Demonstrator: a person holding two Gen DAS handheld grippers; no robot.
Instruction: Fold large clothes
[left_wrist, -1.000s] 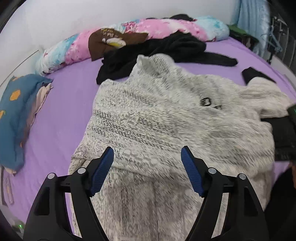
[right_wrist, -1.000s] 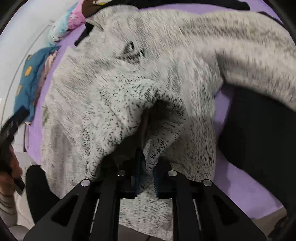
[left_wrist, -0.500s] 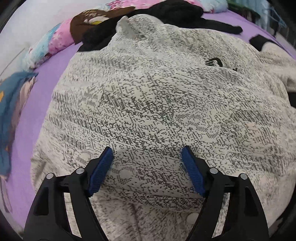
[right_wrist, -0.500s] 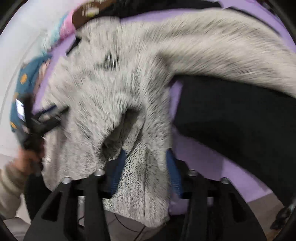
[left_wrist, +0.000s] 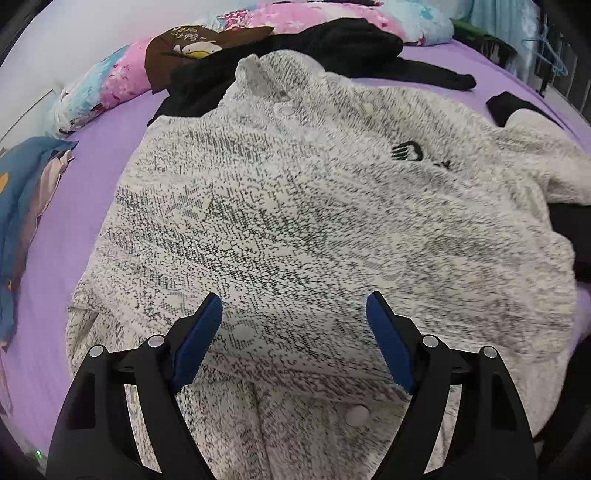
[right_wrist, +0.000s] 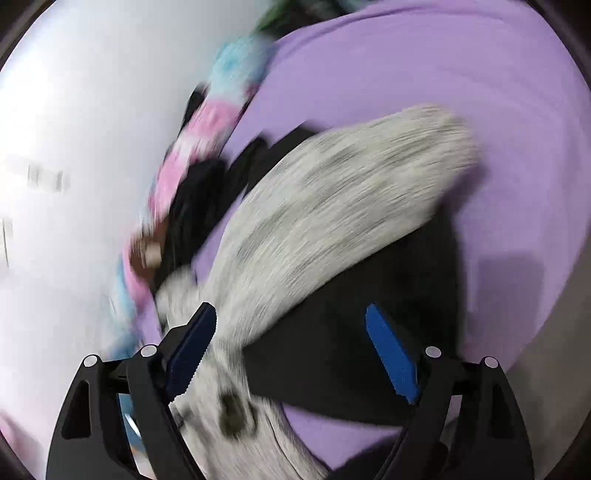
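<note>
Fingers of the left gripper (left_wrist: 293, 321), black with blue pads (left_wrist: 197, 343), stand wide apart above the near part of the grey-and-white speckled fleece jacket (left_wrist: 295, 206), holding nothing. That jacket lies spread front-up across the purple bed sheet (left_wrist: 85, 177), collar toward the far side, a small black logo (left_wrist: 406, 151) on the right of its chest, white snap buttons along its middle. Black garments (left_wrist: 332, 44) lie just beyond the collar, with a pink and blue floral pillow (left_wrist: 107, 77) along the far edge. Right gripper (right_wrist: 291, 332) is likewise spread wide and empty; its view is motion-blurred, showing a jacket sleeve (right_wrist: 340, 192) stretched over a black cloth (right_wrist: 351, 350) on the sheet.
</note>
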